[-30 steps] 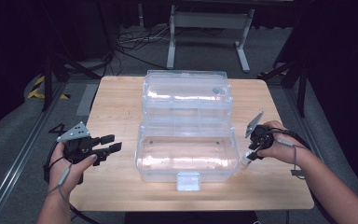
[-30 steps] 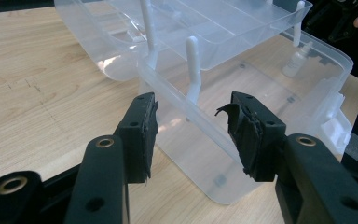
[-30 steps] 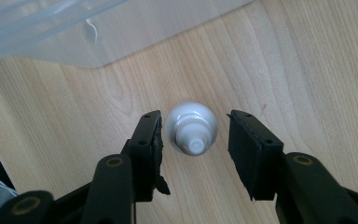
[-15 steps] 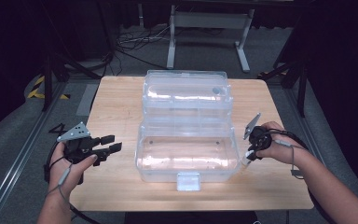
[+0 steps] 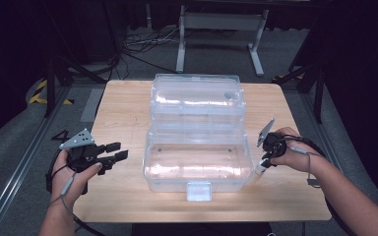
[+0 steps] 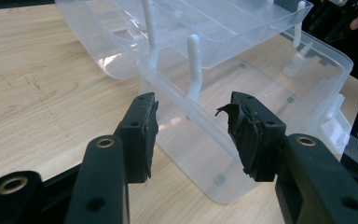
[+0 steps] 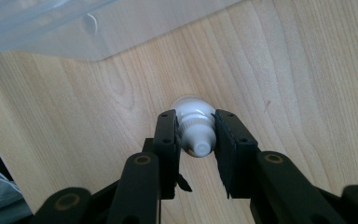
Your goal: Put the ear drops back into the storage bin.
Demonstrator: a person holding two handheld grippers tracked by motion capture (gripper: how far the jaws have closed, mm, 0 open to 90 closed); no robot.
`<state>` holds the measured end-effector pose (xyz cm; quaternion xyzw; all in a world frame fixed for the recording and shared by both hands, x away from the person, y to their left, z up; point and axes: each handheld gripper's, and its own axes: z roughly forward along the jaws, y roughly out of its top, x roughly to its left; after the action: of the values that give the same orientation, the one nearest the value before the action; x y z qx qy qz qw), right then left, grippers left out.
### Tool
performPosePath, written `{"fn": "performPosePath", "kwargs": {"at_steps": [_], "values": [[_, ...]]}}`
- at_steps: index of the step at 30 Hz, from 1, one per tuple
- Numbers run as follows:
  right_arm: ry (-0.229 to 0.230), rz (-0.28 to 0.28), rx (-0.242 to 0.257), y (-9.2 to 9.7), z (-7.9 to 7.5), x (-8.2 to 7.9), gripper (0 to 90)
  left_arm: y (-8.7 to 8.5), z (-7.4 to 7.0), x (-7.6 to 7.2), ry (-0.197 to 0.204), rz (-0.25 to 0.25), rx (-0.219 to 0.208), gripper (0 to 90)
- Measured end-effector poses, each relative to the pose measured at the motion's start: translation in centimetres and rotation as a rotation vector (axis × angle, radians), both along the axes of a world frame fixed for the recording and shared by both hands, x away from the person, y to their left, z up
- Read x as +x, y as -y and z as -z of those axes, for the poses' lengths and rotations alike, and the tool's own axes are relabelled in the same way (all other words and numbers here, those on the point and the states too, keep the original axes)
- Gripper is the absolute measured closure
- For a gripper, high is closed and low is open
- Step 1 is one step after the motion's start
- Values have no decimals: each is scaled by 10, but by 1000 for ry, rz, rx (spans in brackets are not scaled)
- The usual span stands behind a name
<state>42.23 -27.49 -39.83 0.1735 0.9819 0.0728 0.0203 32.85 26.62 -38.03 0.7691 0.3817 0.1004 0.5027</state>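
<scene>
A clear plastic organiser box [image 5: 197,164] stands open in the middle of the wooden table [image 5: 123,110], its tray lid folded back. My left gripper [image 5: 116,151] hovers at the box's left side, open and holding nothing; in the left gripper view its jaws face the box's end wall [image 6: 200,154]. My right gripper [image 5: 262,167] points down at the table by the box's right end. Its jaws have just been closing and now press on both sides of a small white bottle [image 7: 195,130] that stands on the wood, cap towards the camera.
A corner of the clear box [image 7: 51,28] lies just beyond the bottle. A white latch [image 5: 199,191] sticks out of the box's front. The table's right edge [image 5: 315,162] is close behind my right hand. Metal stands and cables are on the floor behind.
</scene>
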Motion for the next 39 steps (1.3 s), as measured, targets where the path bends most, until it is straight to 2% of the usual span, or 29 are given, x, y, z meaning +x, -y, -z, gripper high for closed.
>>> {"fn": "performPosePath", "kwargs": {"at_steps": [28,39], "values": [[33,1,32,0,-62,-12,712,-1,0,1,1,-17,-2,524],[45,-6,36,-4,-79,-16,712,-2,0,0,2,-27,-2,524]]}}
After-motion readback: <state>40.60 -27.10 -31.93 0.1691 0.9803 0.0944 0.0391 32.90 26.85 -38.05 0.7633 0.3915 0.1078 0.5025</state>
